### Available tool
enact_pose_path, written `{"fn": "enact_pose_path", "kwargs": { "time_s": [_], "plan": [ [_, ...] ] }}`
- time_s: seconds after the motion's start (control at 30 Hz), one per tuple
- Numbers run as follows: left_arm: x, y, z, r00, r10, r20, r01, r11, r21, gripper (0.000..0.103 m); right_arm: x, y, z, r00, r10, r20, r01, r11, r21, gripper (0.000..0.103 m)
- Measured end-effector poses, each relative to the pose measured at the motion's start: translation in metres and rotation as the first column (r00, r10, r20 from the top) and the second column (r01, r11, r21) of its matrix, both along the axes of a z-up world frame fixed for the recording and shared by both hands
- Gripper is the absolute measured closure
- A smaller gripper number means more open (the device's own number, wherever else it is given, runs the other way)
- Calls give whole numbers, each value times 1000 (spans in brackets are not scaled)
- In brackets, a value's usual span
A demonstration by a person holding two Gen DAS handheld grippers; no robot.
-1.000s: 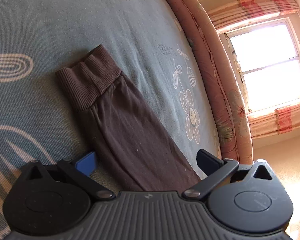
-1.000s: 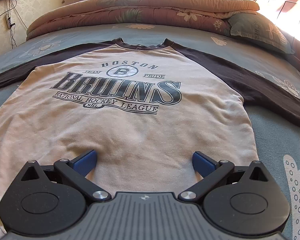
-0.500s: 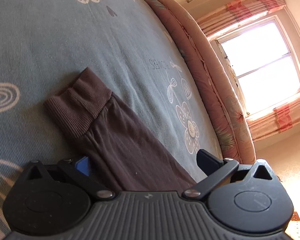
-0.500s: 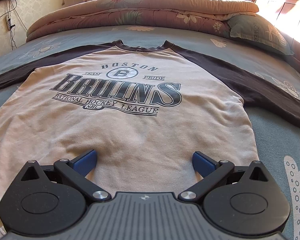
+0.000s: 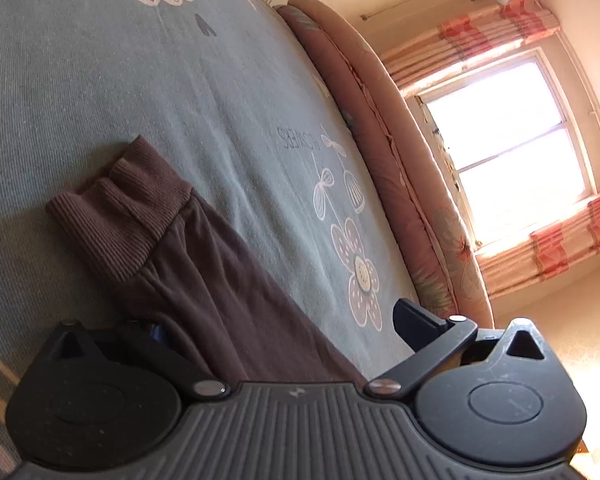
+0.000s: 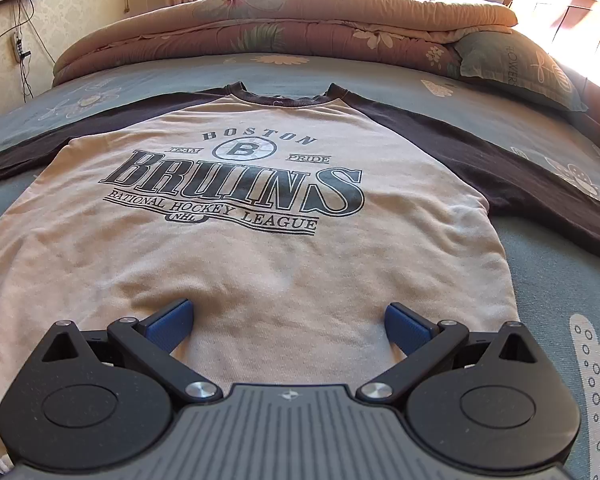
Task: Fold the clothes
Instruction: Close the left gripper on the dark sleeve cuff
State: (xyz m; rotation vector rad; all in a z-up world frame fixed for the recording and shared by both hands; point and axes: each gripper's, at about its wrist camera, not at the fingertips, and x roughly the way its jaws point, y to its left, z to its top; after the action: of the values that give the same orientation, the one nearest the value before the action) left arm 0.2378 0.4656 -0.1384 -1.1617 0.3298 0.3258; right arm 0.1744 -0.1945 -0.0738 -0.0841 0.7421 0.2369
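I see the sweatshirt (image 6: 260, 248) lying flat, print up, on the bed (image 6: 548, 304). My right tool (image 6: 288, 320) sits spread wide over its hem. My left tool (image 5: 284, 320) is spread too, straddling the dark sleeve (image 5: 204, 280) just behind the ribbed cuff (image 5: 120, 216).

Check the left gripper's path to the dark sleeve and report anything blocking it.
Nothing visible blocks it. The left gripper is open and already straddles the dark sleeve, which lies flat on the bedspread. One finger is partly hidden behind the sleeve's fabric.
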Motion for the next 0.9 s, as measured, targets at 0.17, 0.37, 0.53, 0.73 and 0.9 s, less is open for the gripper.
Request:
{"fn": "enact_pose_path", "kwargs": {
  "time_s": [0.17, 0.37, 0.53, 0.73, 0.9],
  "plan": [
    [4, -7, 1, 999, -40, 11, 40, 998, 53, 1, 1, 0, 0, 1000, 1, 2, -1, 1000, 1, 0],
    [-1, -10, 0, 999, -14, 50, 9, 995, 95, 1, 1, 0, 0, 1000, 2, 3, -2, 1000, 0, 0],
    [4, -8, 14, 995, -18, 97, 12, 998, 68, 1, 1, 1, 0, 1000, 3, 3, -3, 1000, -4, 0],
    [7, -16, 36, 984, -51, 173, 38, 996, 77, 1, 1, 1, 1, 1000, 5, 4, -5, 1000, -9, 0],
    [14, -29, 55, 977, -80, 197, 63, 994, 92, 1, 1, 2, 1, 1000, 5, 5, -5, 1000, -12, 0]
  ]
}}
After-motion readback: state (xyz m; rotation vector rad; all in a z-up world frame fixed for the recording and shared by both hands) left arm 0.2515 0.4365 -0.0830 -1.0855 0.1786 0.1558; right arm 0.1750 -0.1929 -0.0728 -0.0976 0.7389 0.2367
